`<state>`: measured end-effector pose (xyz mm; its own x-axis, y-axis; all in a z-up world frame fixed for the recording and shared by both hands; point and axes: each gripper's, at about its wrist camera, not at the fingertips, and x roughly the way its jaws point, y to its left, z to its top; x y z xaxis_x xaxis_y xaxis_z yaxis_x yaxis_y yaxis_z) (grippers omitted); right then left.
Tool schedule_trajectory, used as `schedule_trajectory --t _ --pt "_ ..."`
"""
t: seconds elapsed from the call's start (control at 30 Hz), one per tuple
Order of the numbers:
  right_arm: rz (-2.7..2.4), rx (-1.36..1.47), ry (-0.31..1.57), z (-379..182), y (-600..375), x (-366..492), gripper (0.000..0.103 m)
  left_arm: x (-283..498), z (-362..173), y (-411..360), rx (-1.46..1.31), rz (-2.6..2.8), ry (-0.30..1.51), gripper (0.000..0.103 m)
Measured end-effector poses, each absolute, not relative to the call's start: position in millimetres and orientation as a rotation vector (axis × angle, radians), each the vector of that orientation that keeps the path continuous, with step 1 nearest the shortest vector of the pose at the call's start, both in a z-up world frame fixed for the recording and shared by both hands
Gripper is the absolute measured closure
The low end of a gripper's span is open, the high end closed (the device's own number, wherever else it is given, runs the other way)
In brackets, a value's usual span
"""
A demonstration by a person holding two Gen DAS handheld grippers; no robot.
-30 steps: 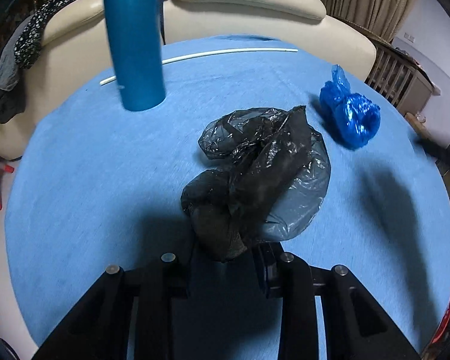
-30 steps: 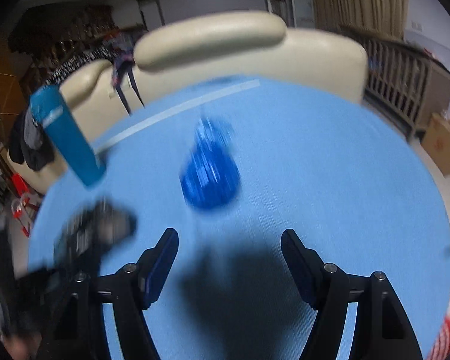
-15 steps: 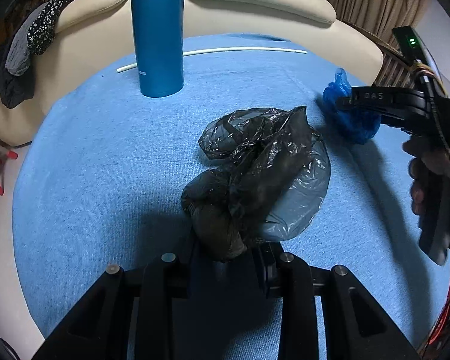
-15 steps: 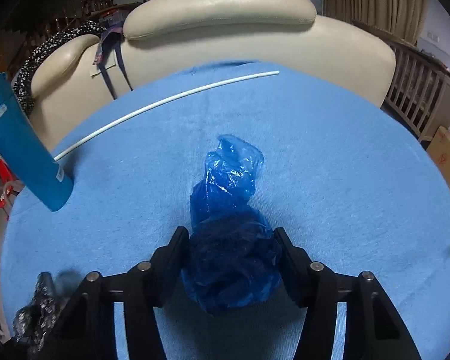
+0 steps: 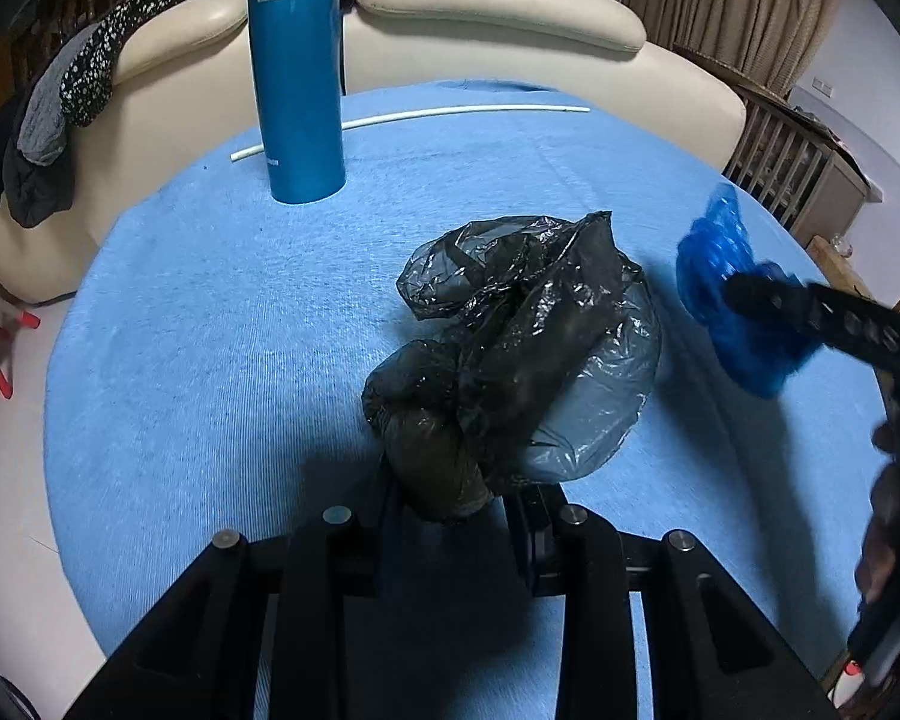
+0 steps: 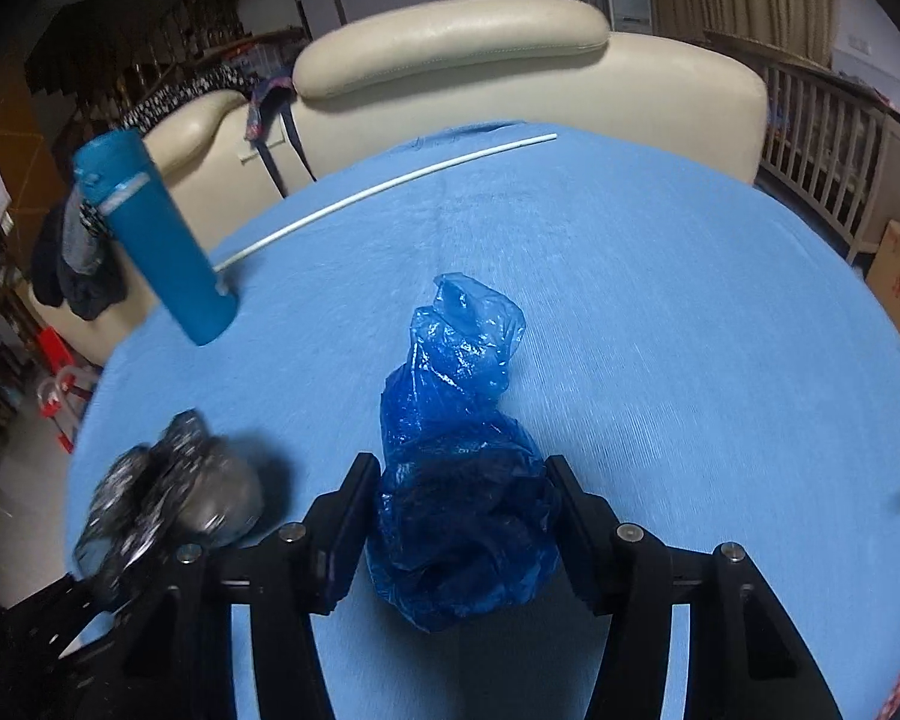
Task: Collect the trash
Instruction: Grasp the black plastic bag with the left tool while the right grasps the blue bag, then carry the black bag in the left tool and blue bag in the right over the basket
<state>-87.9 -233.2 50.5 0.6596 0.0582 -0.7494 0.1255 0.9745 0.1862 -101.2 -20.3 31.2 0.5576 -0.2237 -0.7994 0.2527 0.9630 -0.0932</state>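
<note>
The left claw (image 5: 450, 504) is clamped on the neck of the crumpled black plastic bag (image 5: 528, 348); the right claw (image 6: 459, 516) is closed around the blue plastic bag (image 6: 456, 468) over the blue tabletop (image 6: 690, 330). Lift both straight up, clear of the blue bottle (image 5: 297, 78).
</note>
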Motion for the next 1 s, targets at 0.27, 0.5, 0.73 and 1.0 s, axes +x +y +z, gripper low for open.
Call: schedule_trajectory --t 0.27,0.5,0.73,1.0 --pt "-0.03 0.319 0.803 55.3 -240.7 -158.7 0.044 -131.5 41.4 -34.9 0.072 -0.288 0.922 0.071" --pt "-0.043 0.386 0.766 57.3 -253.3 -203.0 0.044 -155.5 51.3 -51.0 0.119 -0.312 0.901 0.071" --pt "-0.055 0.421 0.709 69.0 -263.5 -238.9 0.044 -175.4 59.4 -65.7 0.156 -0.335 0.878 0.071" --pt "-0.086 0.475 0.662 72.3 -280.6 -274.3 0.044 -196.5 66.6 -83.5 0.197 -0.366 0.855 0.071"
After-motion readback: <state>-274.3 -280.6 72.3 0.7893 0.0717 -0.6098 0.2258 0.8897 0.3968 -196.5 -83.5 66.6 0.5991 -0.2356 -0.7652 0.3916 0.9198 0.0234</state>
